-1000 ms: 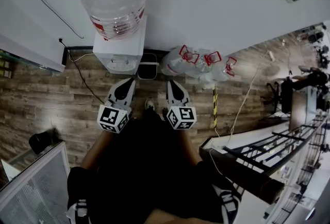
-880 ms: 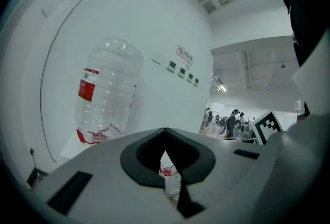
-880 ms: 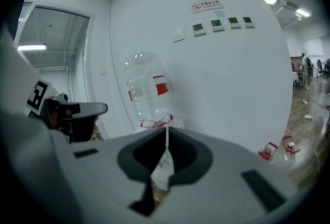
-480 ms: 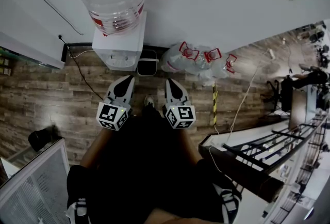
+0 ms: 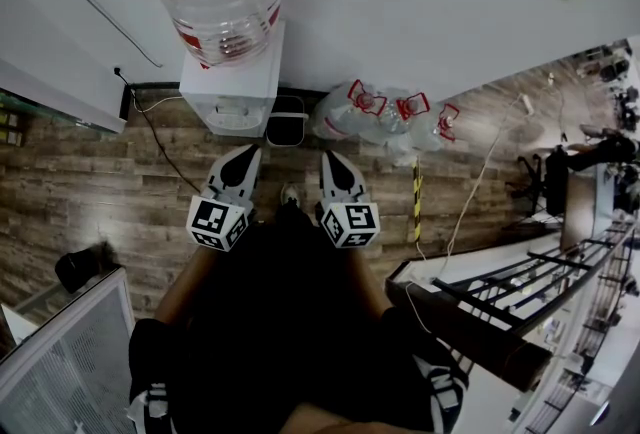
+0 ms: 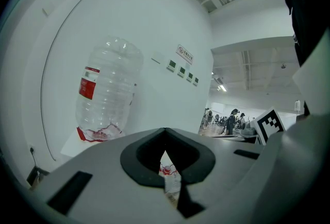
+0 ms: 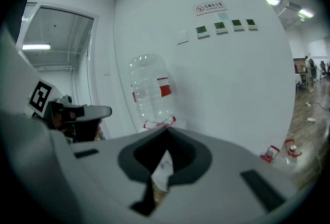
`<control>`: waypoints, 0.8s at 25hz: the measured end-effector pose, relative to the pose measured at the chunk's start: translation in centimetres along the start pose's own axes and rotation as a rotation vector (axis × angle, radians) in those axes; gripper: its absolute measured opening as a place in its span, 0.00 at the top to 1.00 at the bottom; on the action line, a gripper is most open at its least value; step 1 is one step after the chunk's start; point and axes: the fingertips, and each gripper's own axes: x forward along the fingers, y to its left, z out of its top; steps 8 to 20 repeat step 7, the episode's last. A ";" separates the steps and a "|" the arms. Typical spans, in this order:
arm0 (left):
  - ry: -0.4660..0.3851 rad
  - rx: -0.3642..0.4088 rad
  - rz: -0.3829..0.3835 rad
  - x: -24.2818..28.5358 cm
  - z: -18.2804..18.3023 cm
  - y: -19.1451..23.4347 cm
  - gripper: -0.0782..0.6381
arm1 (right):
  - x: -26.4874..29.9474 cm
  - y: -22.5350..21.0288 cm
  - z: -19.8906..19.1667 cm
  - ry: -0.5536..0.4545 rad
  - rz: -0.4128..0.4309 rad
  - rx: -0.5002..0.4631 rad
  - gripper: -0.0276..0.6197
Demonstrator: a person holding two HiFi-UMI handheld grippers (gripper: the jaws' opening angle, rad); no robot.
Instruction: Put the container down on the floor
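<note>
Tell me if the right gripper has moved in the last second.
No. The right gripper sits just as near the small bin, below and right of it, as before.

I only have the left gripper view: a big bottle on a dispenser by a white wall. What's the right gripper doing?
Observer: The right gripper is shut, with nothing between its jaws.
Operator: Anything on the floor by the dispenser?
Observer: A small bin stands just right of the dispenser, by the wall.
Operator: And further right?
Observer: A cluster of clear bottles with red tops lies on the floor along the wall.
</note>
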 end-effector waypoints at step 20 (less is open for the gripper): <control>0.004 -0.001 -0.004 0.0 0.0 -0.1 0.85 | -0.1 0.0 0.0 0.002 0.001 0.011 0.91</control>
